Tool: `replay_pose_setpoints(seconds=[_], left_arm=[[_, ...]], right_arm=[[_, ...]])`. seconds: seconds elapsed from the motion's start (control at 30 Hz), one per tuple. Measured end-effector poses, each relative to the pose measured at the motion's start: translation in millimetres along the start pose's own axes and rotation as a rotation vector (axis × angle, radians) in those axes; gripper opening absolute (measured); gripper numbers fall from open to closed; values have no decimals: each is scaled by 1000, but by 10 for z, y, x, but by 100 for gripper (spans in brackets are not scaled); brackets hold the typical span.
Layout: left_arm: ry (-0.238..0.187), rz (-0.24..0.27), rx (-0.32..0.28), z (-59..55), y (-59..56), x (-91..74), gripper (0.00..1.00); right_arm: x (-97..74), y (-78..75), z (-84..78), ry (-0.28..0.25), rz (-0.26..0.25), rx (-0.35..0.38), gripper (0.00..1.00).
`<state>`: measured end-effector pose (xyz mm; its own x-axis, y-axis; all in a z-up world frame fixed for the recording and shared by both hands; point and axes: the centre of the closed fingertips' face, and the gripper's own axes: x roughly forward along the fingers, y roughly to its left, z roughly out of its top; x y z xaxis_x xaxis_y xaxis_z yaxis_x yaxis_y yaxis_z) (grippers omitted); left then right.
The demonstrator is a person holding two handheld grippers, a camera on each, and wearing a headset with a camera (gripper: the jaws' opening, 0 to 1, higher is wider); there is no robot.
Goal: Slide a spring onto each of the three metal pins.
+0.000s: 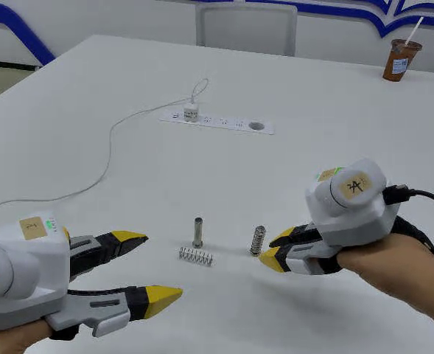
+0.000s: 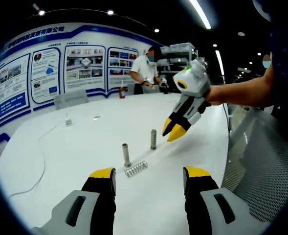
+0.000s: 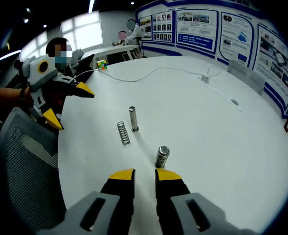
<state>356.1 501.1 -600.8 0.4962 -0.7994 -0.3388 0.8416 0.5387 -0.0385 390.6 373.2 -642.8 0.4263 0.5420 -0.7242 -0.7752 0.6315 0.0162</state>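
The loose spring (image 1: 196, 256) lies flat on the table (image 1: 128, 147) beside the bare pin (image 1: 197, 231), just ahead of the wide-open, empty left gripper (image 1: 161, 265), which is nearer than the barely parted, empty right gripper (image 1: 270, 251).

Open table (image 1: 290, 177) surrounds the bare pin (image 1: 197, 231), loose spring (image 1: 195, 256) and spring-covered pin (image 1: 258, 240).

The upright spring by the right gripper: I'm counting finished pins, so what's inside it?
A metal pin shows its top at the upper end of the upright spring; the coils cover its shaft, so nothing lower can be seen.
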Motion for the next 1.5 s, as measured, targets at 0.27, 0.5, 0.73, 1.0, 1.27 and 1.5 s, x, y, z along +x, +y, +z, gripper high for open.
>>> replay_pose_setpoints(seconds=[0.27, 0.5, 0.73, 1.0, 1.27, 1.5], left_arm=[[-1, -3, 2, 1, -12, 7, 57], [-1, 6, -1, -9, 17, -17, 57], [1, 10, -5, -24, 27, -24, 57], [6, 12, -8, -38, 43, -29, 57], [12, 16, -11, -60, 56, -41, 57], [13, 17, -12, -60, 54, -43, 57]], right_arm=[[113, 264, 116, -3, 52, -49, 17], [259, 351, 259, -1, 85, -92, 17], [427, 364, 325, 17, 107, -128, 17], [612, 373, 336, 41, 119, -154, 17], [728, 375, 256, 75, 127, -169, 16], [752, 360, 257, 75, 127, -170, 16]])
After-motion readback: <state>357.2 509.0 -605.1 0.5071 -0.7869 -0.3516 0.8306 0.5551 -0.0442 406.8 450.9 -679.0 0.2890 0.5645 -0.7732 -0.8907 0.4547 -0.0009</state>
